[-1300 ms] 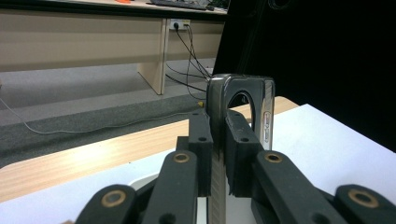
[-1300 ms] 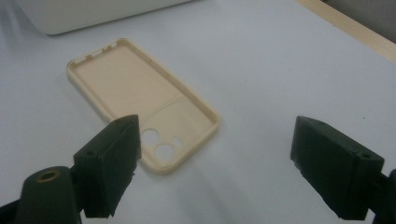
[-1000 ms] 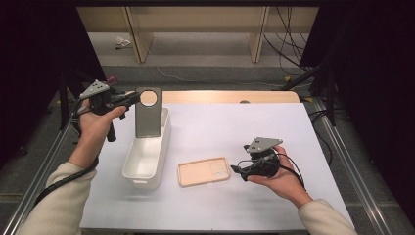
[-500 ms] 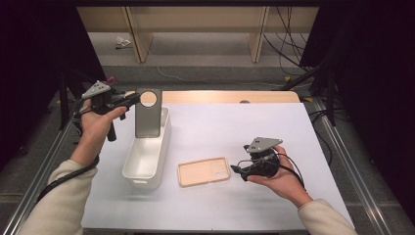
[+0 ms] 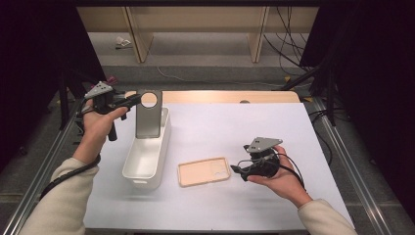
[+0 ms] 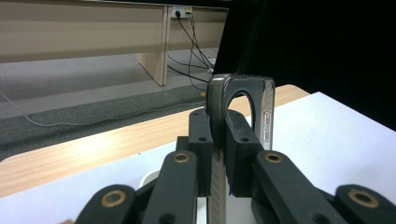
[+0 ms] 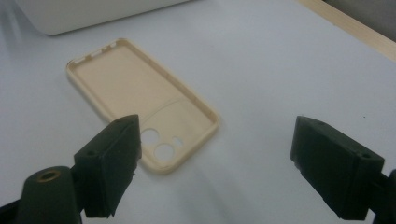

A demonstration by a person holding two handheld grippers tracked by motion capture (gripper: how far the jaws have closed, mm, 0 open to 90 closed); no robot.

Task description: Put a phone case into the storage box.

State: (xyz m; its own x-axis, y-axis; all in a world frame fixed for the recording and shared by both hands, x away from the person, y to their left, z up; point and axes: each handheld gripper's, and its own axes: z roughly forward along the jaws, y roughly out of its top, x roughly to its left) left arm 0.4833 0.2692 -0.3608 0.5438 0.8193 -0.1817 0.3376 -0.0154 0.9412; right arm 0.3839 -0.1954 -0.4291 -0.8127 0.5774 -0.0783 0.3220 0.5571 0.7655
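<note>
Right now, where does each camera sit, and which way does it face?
High view: above the person's side, looking forward and down on the table; both forearms, left gripper, right gripper.
Left gripper view: rides the left gripper, looking along jaws shut on the dark phone case, toward the floor beyond.
Right gripper view: rides the right gripper, open jaws facing down at the beige phone case.
Shared: high and right gripper views show the beige case and white bin.

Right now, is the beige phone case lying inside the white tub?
No, the beige phone case lies flat on the table's white sheet, beside the white tub and apart from it.
</note>
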